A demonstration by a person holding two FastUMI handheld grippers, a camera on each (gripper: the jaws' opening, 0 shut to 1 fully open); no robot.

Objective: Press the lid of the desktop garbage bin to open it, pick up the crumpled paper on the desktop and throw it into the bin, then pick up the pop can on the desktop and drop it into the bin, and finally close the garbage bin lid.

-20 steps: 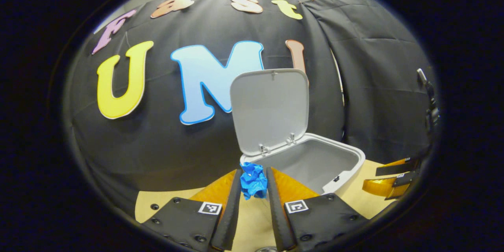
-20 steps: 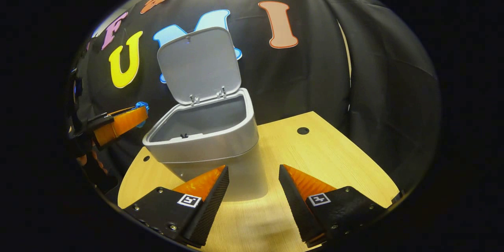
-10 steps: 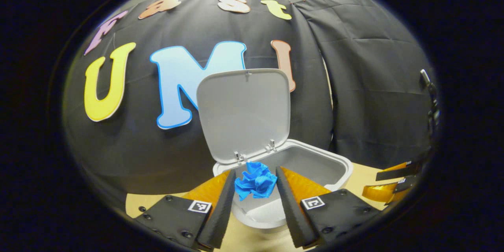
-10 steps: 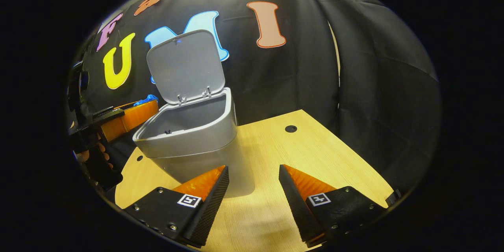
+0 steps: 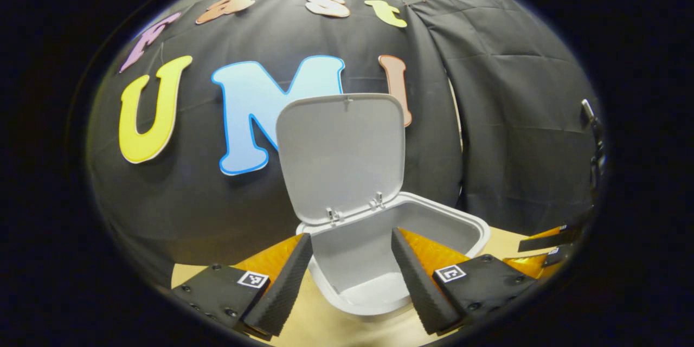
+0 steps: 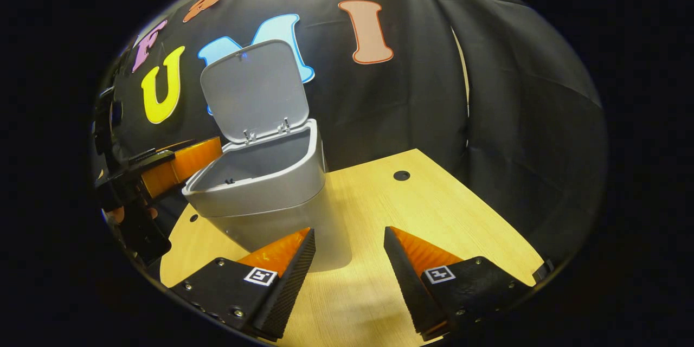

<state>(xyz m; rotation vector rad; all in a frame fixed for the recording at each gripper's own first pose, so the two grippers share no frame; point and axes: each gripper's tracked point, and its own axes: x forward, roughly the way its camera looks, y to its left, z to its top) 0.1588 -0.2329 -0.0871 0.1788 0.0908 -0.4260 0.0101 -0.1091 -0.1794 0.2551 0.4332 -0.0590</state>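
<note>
Grey plastic desktop bin (image 5: 461,222) on light wooden table (image 6: 434,211), hinged lid (image 5: 341,152) standing upright, open. Left gripper (image 5: 352,276) spread wide, empty, poised over bin's mouth. Right gripper (image 6: 347,265) spread, empty, above table beside bin.

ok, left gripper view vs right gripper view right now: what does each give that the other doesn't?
Left gripper view: a look down inside the bin to its inner floor, framed by the open left hand-held gripper.
Right gripper view: the bin's outer wall, the tabletop with its round hole, and a hand behind the left hand-held gripper.
Shared: the raised lid, the bin's open rim, and both grippers, including the open right hand-held gripper.
</note>
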